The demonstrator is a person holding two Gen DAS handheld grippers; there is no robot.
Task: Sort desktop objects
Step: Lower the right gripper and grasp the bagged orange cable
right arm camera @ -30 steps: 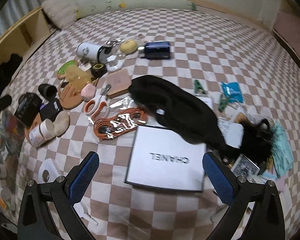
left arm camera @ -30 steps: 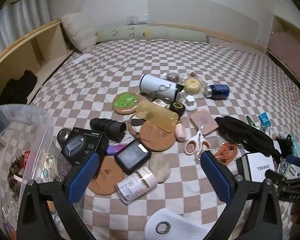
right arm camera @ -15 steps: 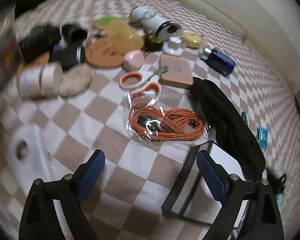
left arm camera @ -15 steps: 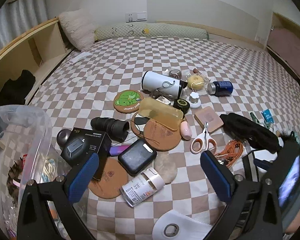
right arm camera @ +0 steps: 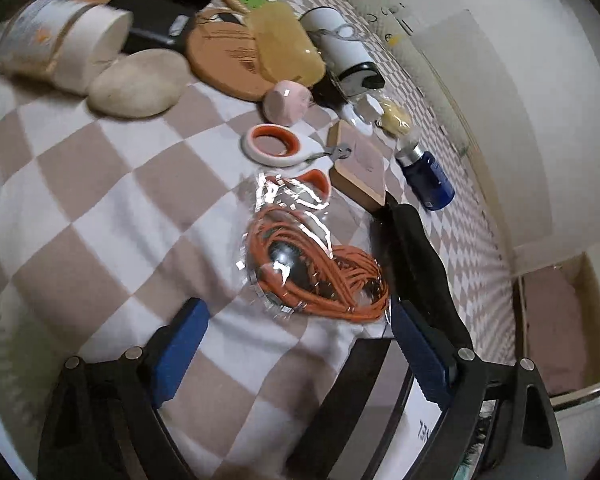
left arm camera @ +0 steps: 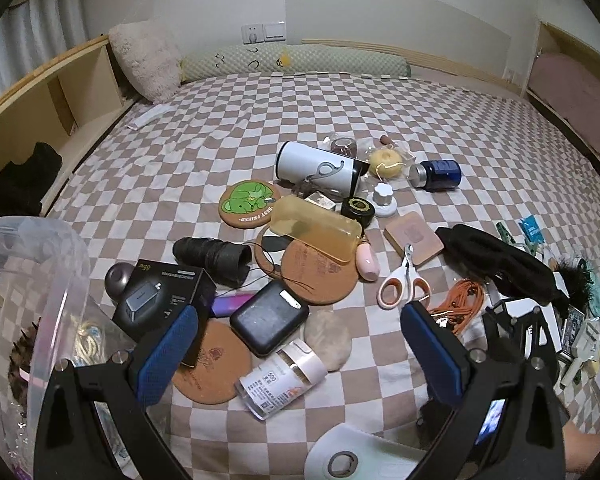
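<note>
While both hand-held grippers (left arm camera: 298,350) (right arm camera: 296,344) gape empty, clutter (left arm camera: 300,236) covers the bed (left arm camera: 260,120); bin (left arm camera: 32,300) at 8 o'clock holds a few things.

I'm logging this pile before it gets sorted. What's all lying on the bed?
Cork coasters: three, brown, centre.
Frog coaster: one, green.
Scissors: one, orange-white.
Bagged cable: one, orange, before right gripper.
Power bank: one, black.
Pill bottle: one, white, near edge.
Tumbler: one, white, lying.
Blue jar: one.
Clear bin: one, left.
Left gripper: open.
Right gripper: open.
</note>
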